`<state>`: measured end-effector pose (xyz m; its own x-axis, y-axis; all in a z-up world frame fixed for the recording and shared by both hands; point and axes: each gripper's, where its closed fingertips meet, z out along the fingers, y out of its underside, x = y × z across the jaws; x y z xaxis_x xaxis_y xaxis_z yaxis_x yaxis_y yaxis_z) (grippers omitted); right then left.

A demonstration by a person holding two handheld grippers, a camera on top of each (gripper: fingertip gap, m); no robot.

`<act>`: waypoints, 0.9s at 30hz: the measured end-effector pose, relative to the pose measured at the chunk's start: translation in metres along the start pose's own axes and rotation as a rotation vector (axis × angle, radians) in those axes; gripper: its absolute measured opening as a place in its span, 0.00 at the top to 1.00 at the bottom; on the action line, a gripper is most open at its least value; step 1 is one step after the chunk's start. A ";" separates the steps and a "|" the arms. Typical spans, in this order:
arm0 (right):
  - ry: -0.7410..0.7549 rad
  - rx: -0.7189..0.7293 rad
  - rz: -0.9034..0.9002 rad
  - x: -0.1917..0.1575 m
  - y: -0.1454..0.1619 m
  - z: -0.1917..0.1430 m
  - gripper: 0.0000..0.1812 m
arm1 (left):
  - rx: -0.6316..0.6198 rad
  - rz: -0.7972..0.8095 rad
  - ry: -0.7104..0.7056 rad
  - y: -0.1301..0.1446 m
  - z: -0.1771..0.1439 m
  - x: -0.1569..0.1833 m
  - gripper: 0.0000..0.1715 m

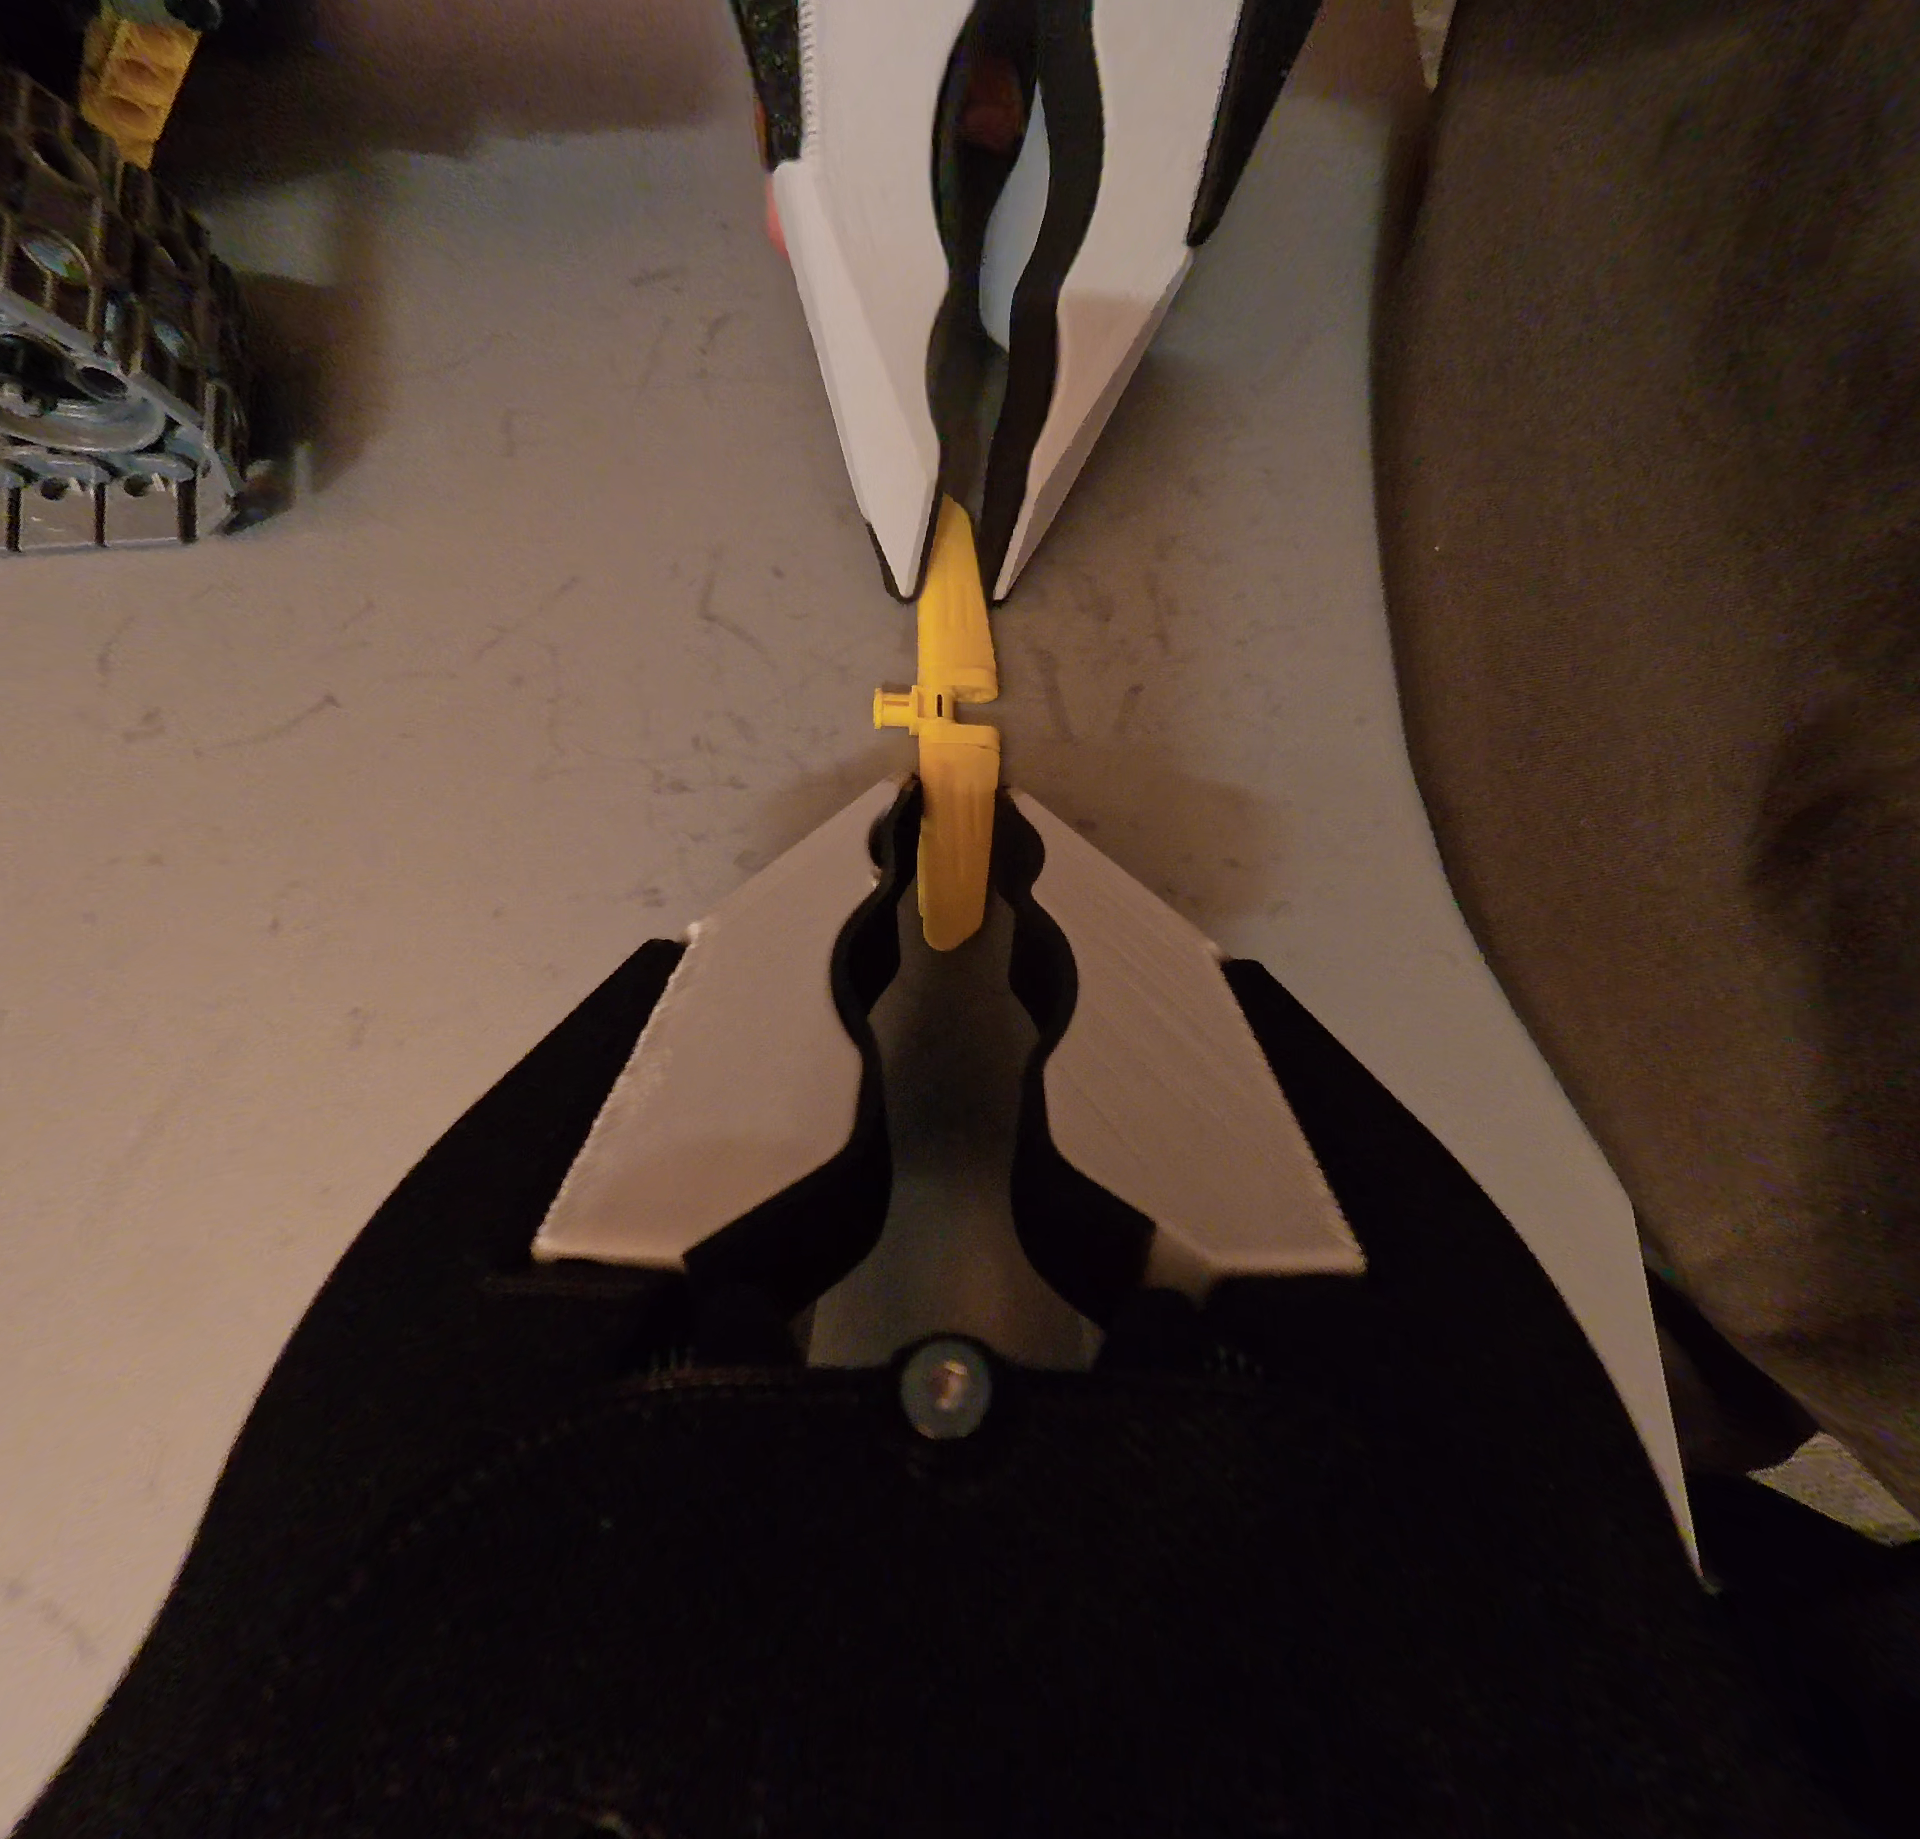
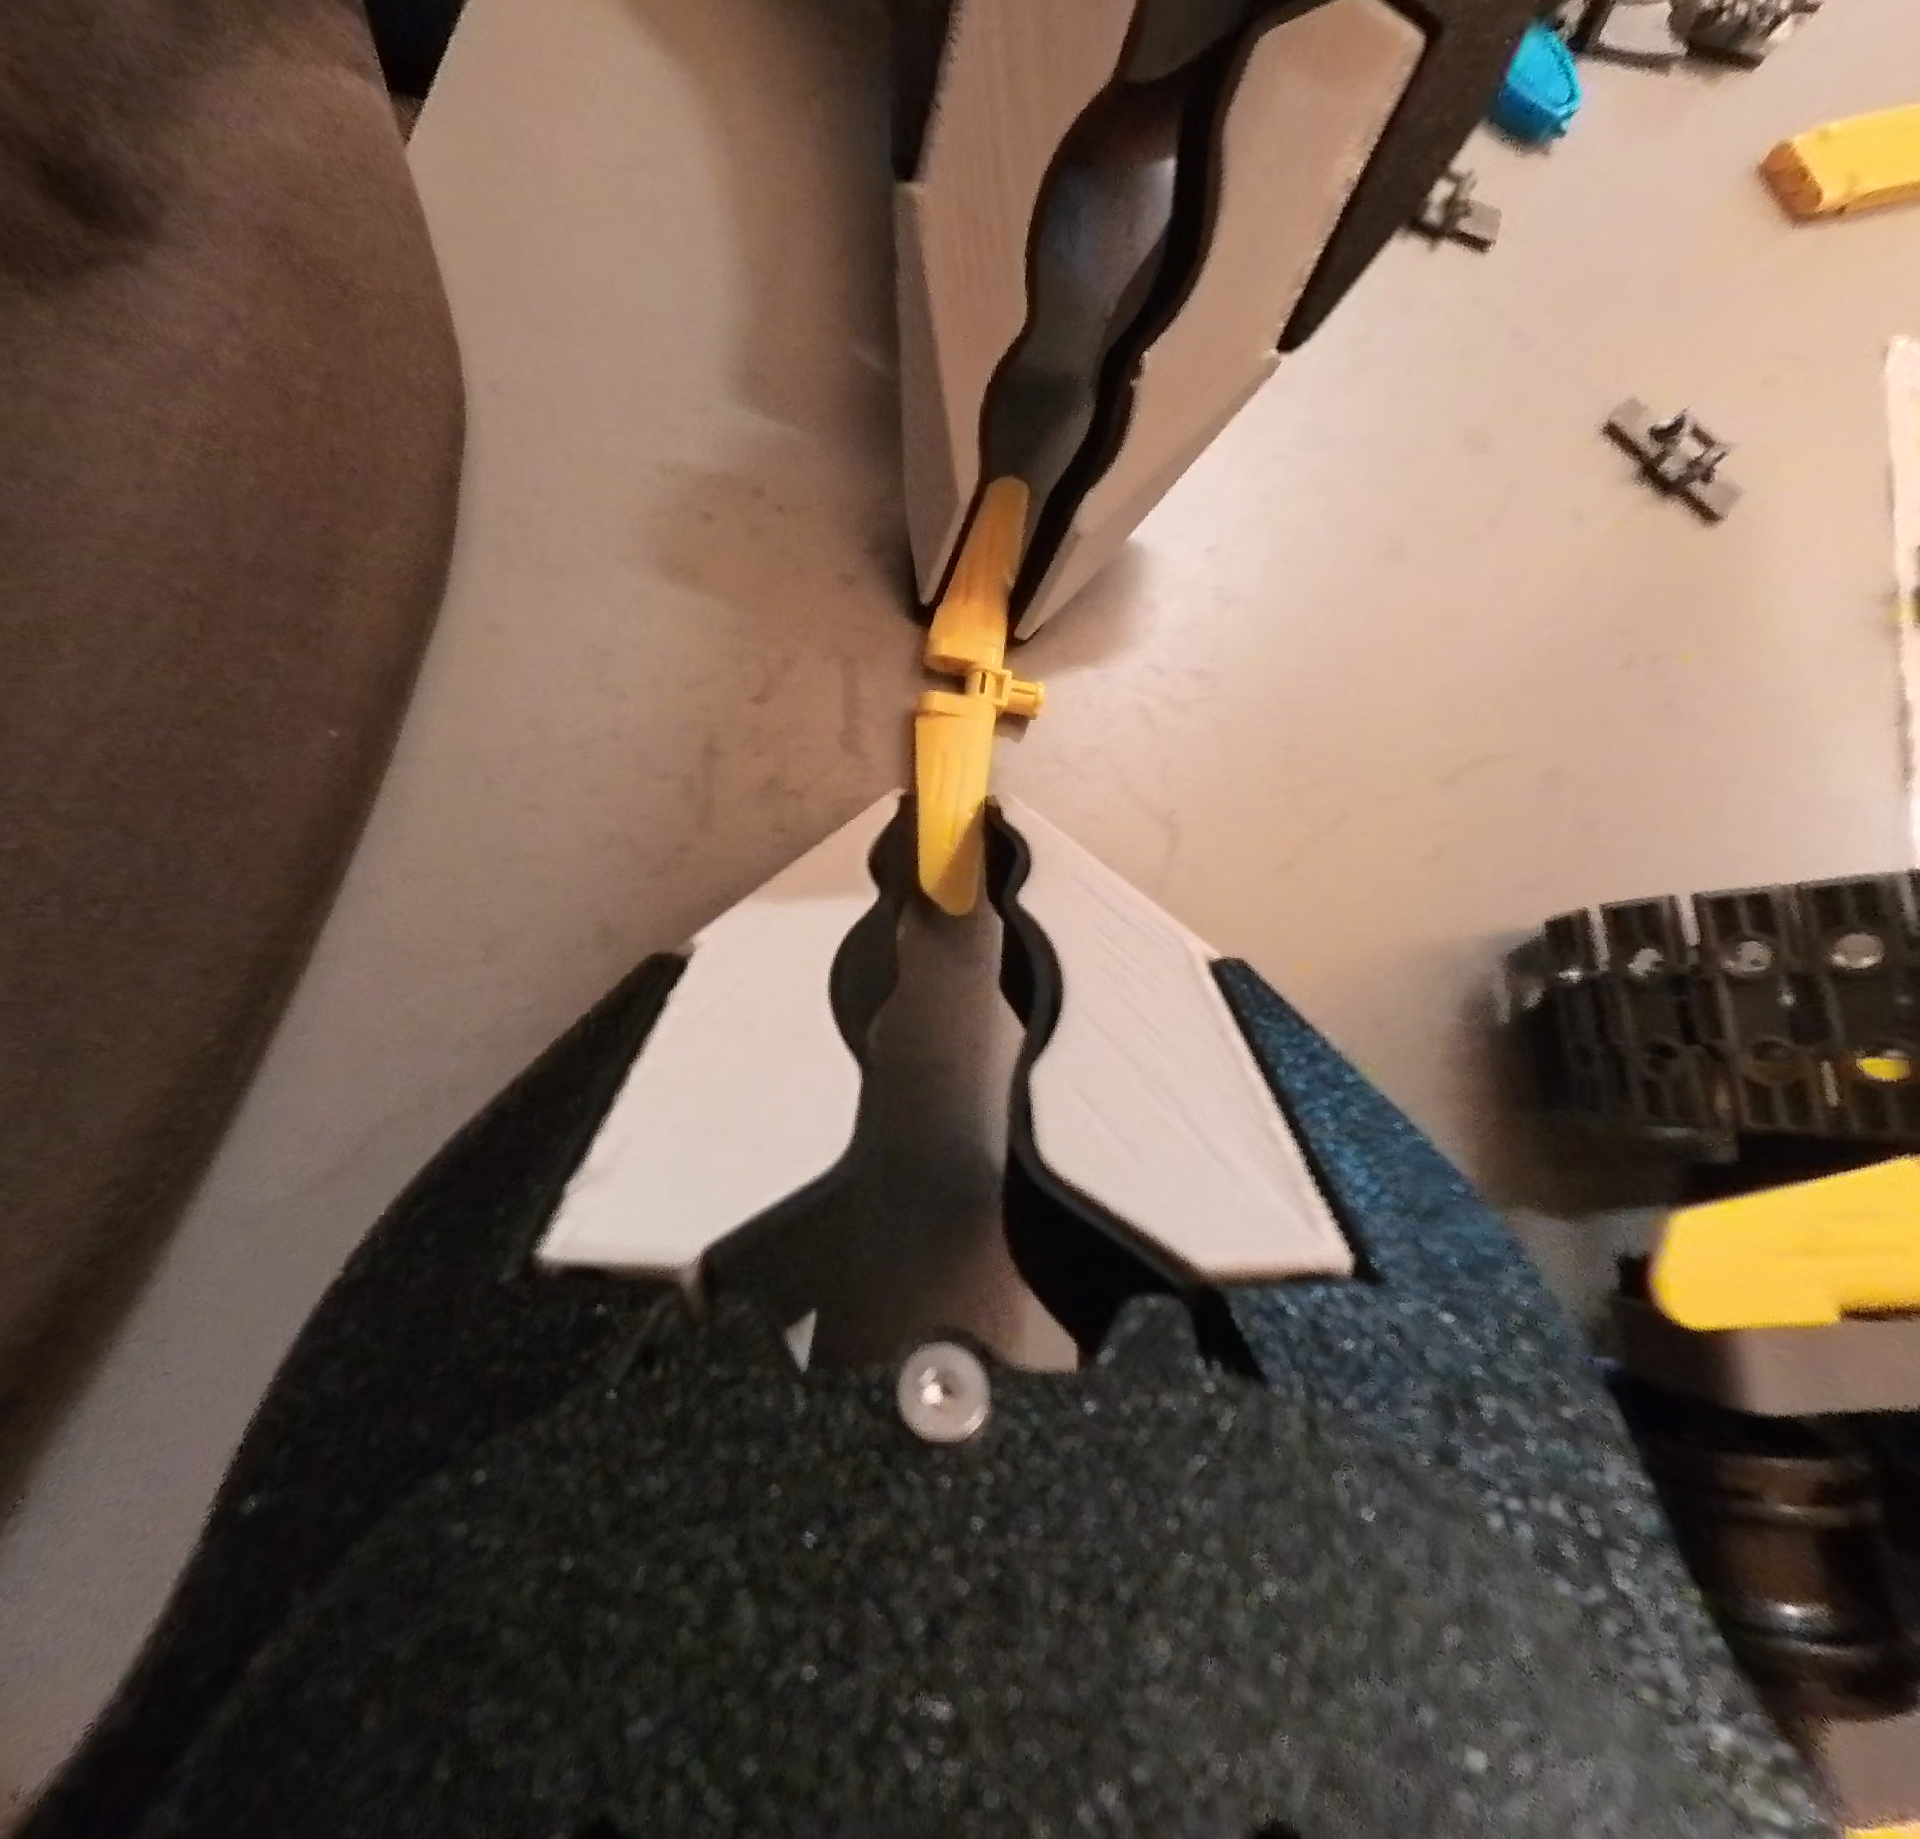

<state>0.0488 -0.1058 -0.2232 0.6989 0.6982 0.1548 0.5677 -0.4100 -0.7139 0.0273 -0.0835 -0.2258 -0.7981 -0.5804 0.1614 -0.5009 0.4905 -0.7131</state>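
The left gripper (image 1: 954, 792) is clamped on one end of a small yellow plastic piece (image 1: 956, 854), and the right gripper (image 1: 954, 592) comes in from the far side, tip to tip with it, clamped on a second yellow piece (image 1: 958, 610). The two pieces meet end to end in the gap between the grippers, held above the grey table (image 1: 416, 750). Their long axes lie in one line running near to far, along both grippers' fingers. At the joint a short yellow pin (image 1: 896, 709) sticks out sideways to the left in the left wrist view.

In the right wrist view the right gripper (image 2: 943, 800) holds its piece (image 2: 948, 833) near the camera, the left gripper (image 2: 971, 617) holds the other (image 2: 982, 568) beyond it, and the pin (image 2: 1013, 696) points right.

A black toy track (image 2: 1714, 1020) with grey and yellow parts lies on the table to the right in that view, with small black parts (image 2: 1673, 459) farther off. A dark cloth (image 1: 1662, 646) covers the table edge at the right of the left wrist view.
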 end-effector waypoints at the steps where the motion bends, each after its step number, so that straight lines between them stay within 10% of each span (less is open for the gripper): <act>1: -0.018 0.001 0.034 0.000 0.000 0.000 0.93 | 0.000 0.002 -0.003 0.000 0.000 0.000 0.94; 27: -0.099 -0.003 0.168 -0.006 -0.001 0.001 0.90 | 0.002 0.031 -0.029 0.000 0.000 0.000 0.93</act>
<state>0.0436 -0.1086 -0.2240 0.7379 0.6740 -0.0349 0.4477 -0.5276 -0.7220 0.0275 -0.0835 -0.2254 -0.8033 -0.5834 0.1199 -0.4758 0.5074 -0.7185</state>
